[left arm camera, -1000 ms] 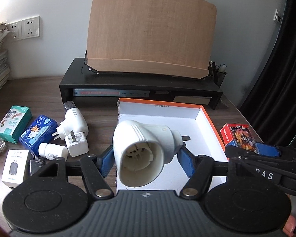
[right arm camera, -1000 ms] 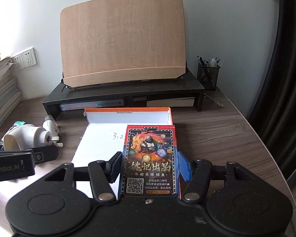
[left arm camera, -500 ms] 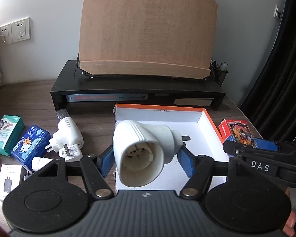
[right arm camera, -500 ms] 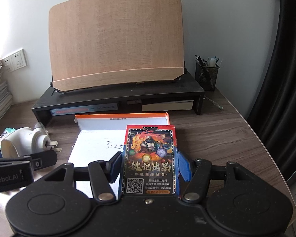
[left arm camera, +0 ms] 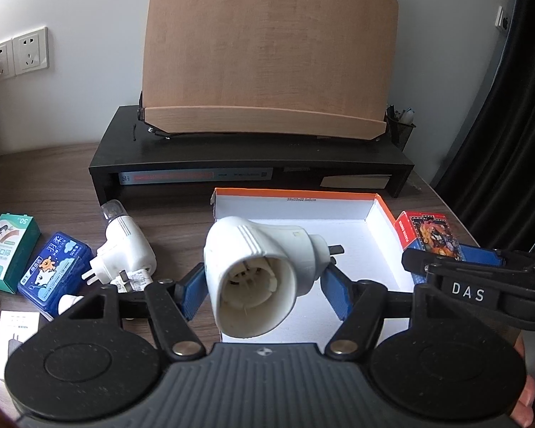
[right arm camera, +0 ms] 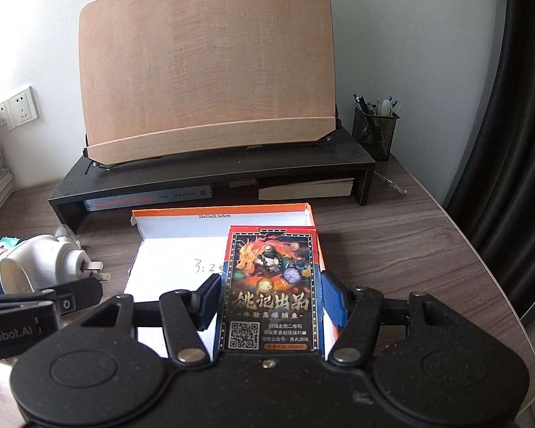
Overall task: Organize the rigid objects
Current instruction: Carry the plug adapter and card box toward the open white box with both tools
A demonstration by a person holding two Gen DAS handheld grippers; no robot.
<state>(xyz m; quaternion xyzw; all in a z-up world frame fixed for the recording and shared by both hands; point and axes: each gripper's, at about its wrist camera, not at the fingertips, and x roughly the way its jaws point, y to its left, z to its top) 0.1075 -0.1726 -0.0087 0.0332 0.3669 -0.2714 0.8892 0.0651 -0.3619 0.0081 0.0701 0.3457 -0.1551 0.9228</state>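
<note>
Card box printed "姚记出品" sits clamped in right tool; left tool grips white plug.

The card box clamped between the right gripper's pads reads "姚记出品" above a QR code, and ahead of it "3:25" is handwritten on the floor of the orange-rimmed box. "DAS" stands on the right gripper seen from the left wrist, "nRobot.AI" on the left gripper seen from the right wrist. Left of the left gripper, the green box shows "50".
</note>
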